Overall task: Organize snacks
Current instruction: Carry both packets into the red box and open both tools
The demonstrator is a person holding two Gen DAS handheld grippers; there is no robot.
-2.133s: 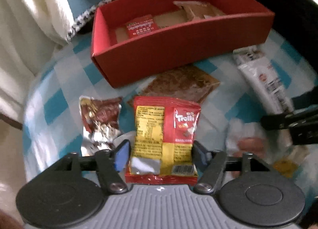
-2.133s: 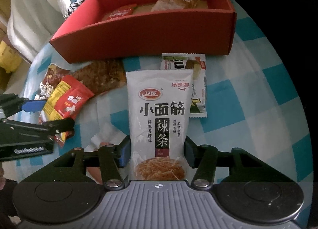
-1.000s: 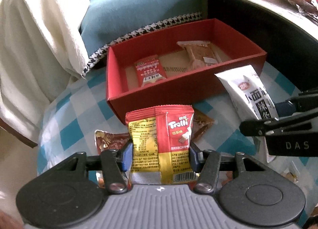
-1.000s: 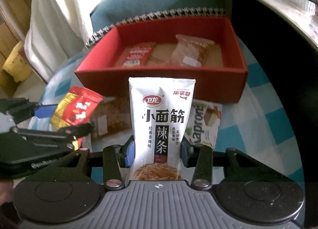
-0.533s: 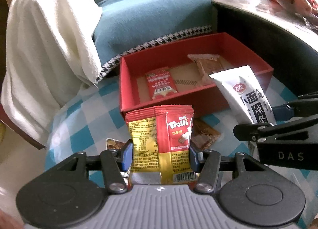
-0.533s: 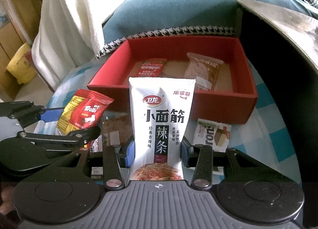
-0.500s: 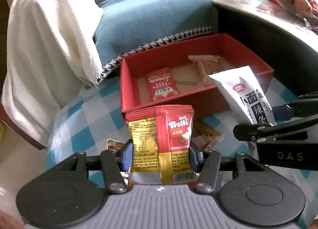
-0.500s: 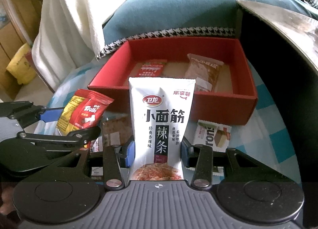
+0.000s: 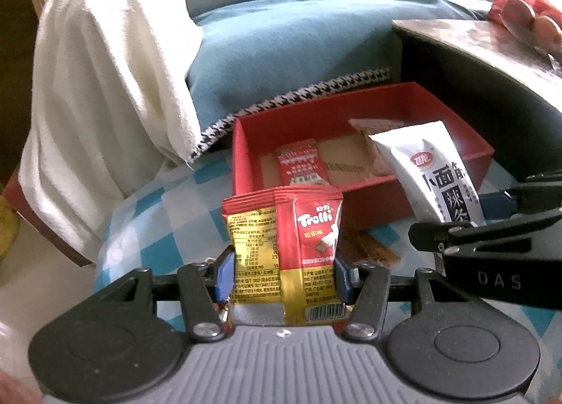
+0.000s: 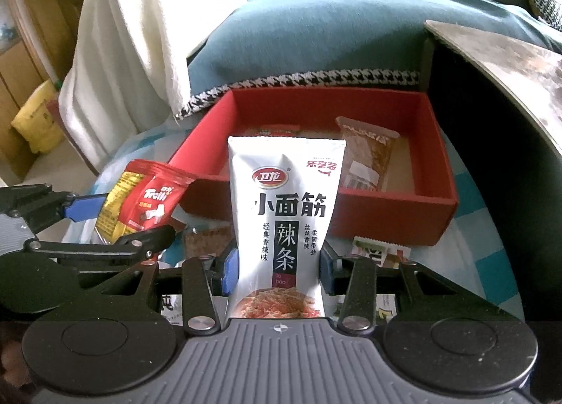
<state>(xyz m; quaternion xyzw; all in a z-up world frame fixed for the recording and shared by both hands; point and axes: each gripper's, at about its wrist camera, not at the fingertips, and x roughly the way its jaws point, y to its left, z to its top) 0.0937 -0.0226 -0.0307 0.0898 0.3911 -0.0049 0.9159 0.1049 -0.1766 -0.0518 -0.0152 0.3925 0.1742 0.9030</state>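
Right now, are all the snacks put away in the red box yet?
Not yet. Two packets already lie in the red box. The left tongs hold a Trolli packet, the right tongs hold a white spicy-strip packet. A brown packet and a green-and-white packet wait on the checked cloth.

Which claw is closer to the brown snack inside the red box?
Right. The right claw, holding the white packet, sits in front of the box's end where the brown snack lies. The left claw, holding the Trolli bag, is by the opposite end.
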